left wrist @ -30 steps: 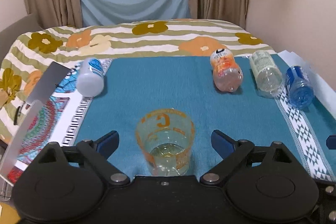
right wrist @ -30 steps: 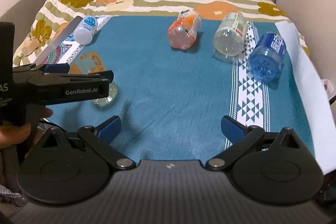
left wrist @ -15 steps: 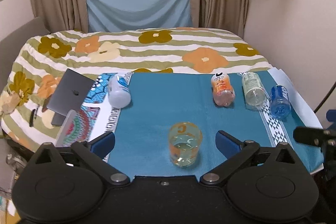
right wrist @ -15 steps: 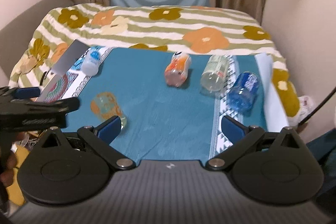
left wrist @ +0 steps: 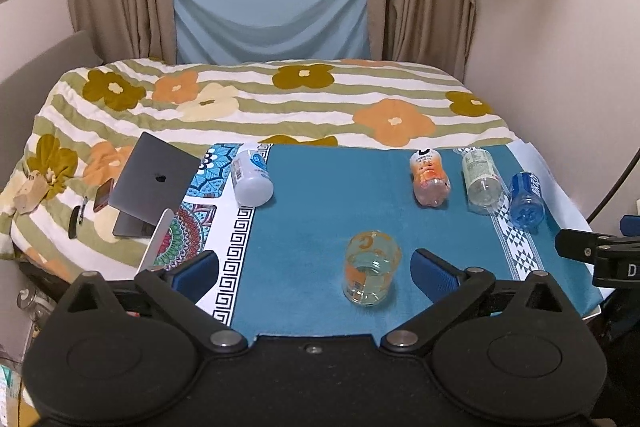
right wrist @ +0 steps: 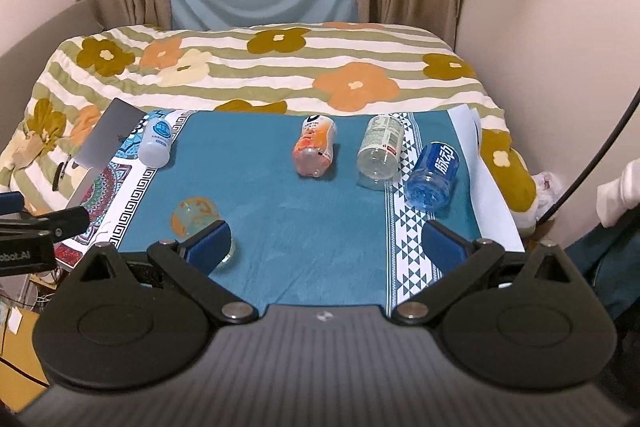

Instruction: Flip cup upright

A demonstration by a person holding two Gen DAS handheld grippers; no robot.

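A clear glass cup with orange print (left wrist: 371,268) stands upright on the teal cloth (left wrist: 340,195), mouth up. It also shows in the right wrist view (right wrist: 195,217), partly hidden behind my right gripper's left finger. My left gripper (left wrist: 314,273) is open and empty, held back above the near edge of the cloth, the cup just ahead between its fingertips. My right gripper (right wrist: 327,247) is open and empty, held back over the near edge to the right of the cup.
Bottles lie on their sides at the far part of the cloth: a white one (left wrist: 251,174), an orange one (left wrist: 429,178), a clear one (left wrist: 481,176) and a blue one (left wrist: 526,199). A laptop (left wrist: 152,183) stands at the left on the flowered bedspread (left wrist: 280,99).
Both grippers have pulled back and up from the cup, so more of the bed and room shows. The cup stays upright in the same spot.
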